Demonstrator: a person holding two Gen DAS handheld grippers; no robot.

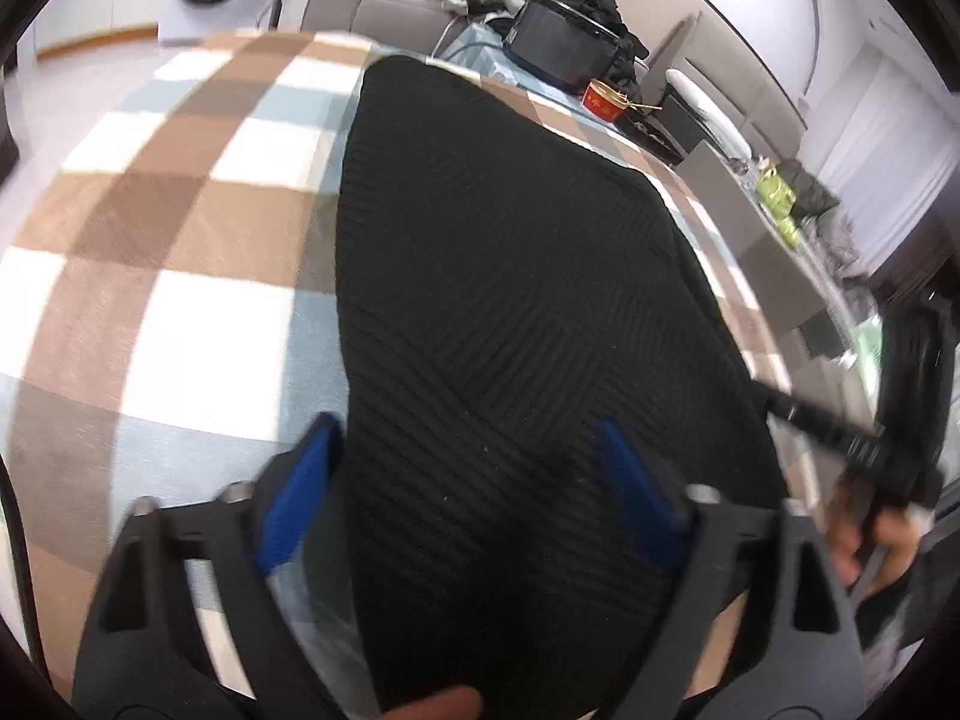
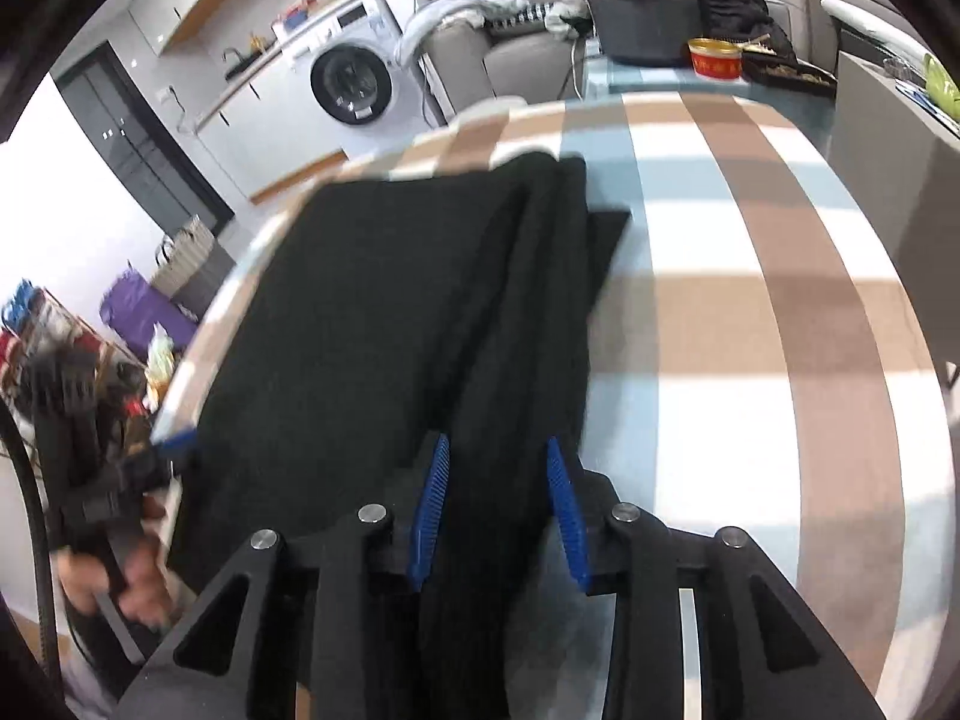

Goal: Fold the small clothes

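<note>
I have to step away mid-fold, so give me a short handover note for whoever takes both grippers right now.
Left claw: open, over the near end of the black garment, gripping nothing.
Right claw: open, fingers either side of a bunched fold at the garment's right edge.
Garment lies lengthwise on the checked blanket, partly folded; layers overlap on the right.
Left to do: close on the fabric, finish the fold, flatten.
</note>
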